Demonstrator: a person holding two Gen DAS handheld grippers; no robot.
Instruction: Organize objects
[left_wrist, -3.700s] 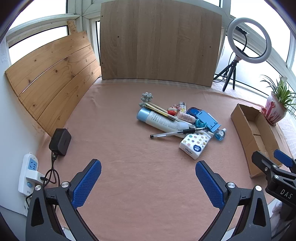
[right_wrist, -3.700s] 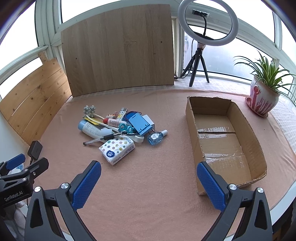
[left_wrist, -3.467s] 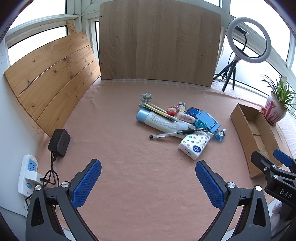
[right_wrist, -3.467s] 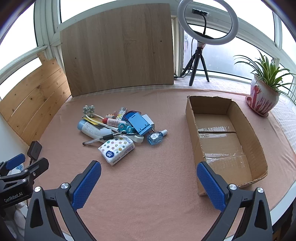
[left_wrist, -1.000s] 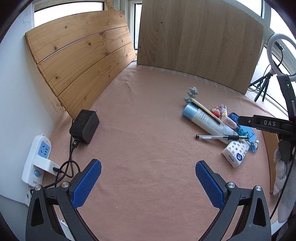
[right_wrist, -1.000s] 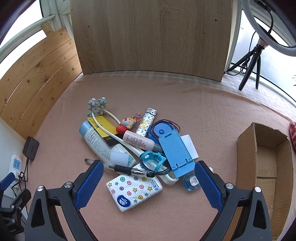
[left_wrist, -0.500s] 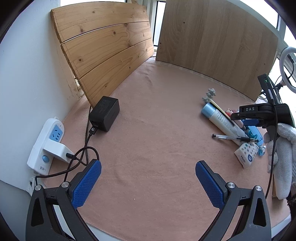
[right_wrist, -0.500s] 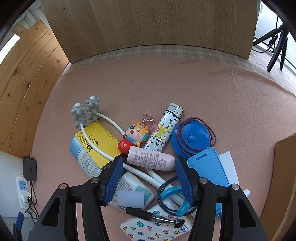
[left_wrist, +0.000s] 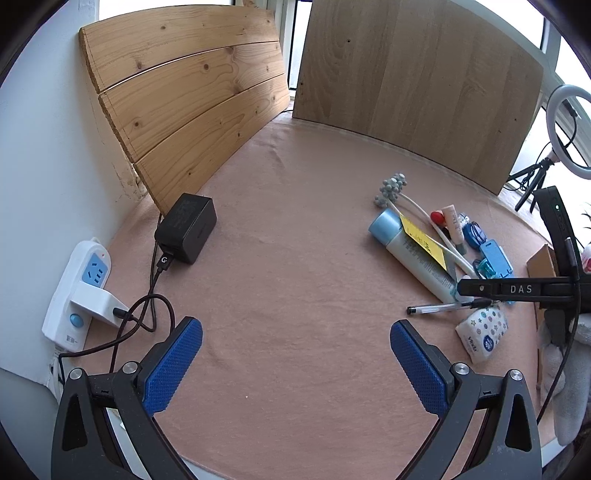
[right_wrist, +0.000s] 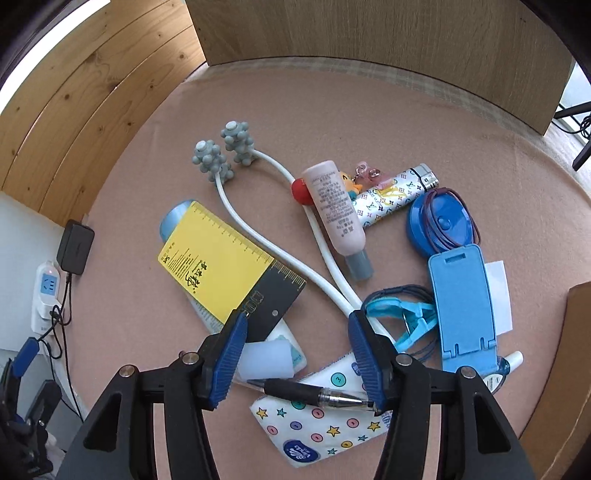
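Right hand-held gripper (right_wrist: 297, 354), half open and empty, straddles the pen (right_wrist: 314, 397) on the tissue pack (right_wrist: 325, 432) (left one idle, wide open): drop squarely before closing

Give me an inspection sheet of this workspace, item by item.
Surface: table under a pink cloth.
Job's things: pile with ruler, pen, tissue pack, pink tube, lighter, blue stand; cardboard box at the right edge.
Clutter: nothing seen.
Grippers: left gripper open, holding nothing; right gripper half open above the pile, gripping nothing.
Cables: black adapter, cord into power strip.
Surroundings: wooden boards, ring light.
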